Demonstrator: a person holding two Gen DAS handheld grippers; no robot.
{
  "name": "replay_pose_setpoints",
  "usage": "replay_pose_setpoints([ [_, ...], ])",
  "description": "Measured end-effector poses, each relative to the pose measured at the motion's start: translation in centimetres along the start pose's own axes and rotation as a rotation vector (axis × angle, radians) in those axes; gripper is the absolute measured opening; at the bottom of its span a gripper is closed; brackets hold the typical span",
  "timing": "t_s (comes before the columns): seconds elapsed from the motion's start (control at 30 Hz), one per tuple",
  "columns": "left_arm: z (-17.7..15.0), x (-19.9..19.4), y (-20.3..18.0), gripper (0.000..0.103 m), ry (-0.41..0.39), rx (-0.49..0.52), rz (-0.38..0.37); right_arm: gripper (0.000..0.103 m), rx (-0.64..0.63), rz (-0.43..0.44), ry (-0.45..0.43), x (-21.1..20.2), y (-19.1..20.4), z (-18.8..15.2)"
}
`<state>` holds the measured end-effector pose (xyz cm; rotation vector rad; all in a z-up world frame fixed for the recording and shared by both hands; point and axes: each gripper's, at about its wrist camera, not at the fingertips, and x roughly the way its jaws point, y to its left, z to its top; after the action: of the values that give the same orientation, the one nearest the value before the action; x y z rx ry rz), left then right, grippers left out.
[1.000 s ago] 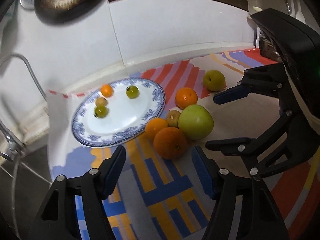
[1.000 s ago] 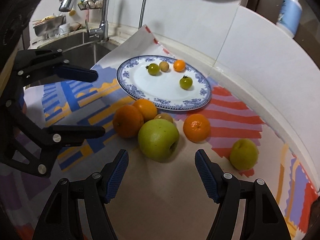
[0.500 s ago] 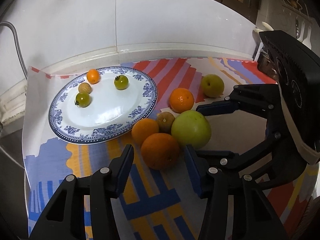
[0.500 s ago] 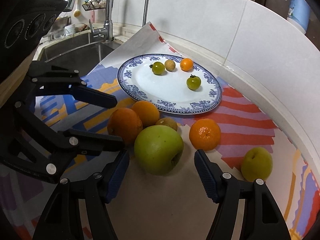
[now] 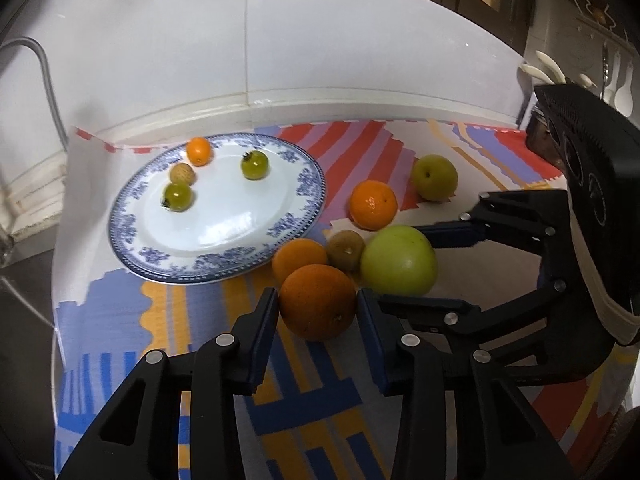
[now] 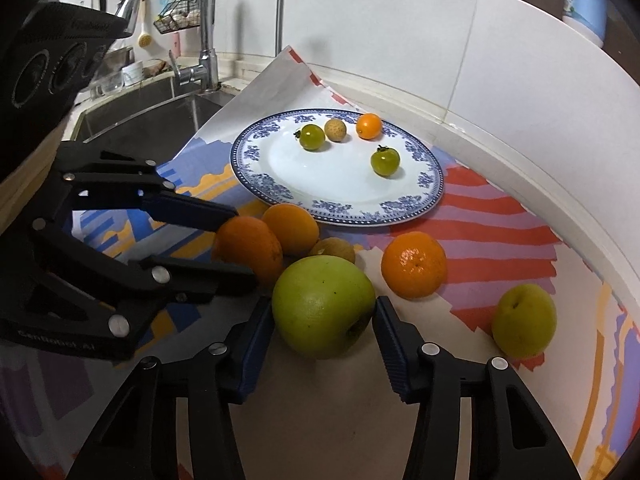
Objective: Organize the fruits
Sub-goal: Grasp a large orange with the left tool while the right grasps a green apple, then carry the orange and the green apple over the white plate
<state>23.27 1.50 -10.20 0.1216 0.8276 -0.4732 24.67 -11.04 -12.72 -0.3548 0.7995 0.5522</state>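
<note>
Blue-patterned white plate [image 5: 304,184], striped mat [image 5: 360,148]

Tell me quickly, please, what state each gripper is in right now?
Left gripper: jaws have just been closing, pads on the large round orange.
Right gripper: jaws have just been closing, pads on the big green apple.

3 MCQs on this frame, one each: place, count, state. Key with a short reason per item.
1. Where is the kiwi?
A) on the plate
B) off the plate, among the oranges and the big green apple
C) in the sink

2. How many fruits lie on the plate?
A) two
B) four
C) six

3. What sits between the left gripper fingers?
A) the big orange
B) the mandarin
C) nothing

Key: 1 B, it lies on the mat beside the big green apple. 2 B, two green tomatoes, one tan fruit, one small orange one. 3 A, the pads flank the big orange, jaws just closing in.
</note>
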Motion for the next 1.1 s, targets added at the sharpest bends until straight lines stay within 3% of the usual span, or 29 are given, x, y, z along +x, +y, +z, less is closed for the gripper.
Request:
replay_pose_setpoints([
  [0.77,-0.1,-6.5,-1.3,0.04,-0.129,-0.095,0.122,0.051,0.22,-0.069,-0.133,-6.6,-0.8,0.3],
  [1.1,1.5,-8.8,-0.7,0.04,-0.22,-0.089,0.174,0.051,0.215,-0.054,-0.207,-8.2,-0.8,2.8],
])
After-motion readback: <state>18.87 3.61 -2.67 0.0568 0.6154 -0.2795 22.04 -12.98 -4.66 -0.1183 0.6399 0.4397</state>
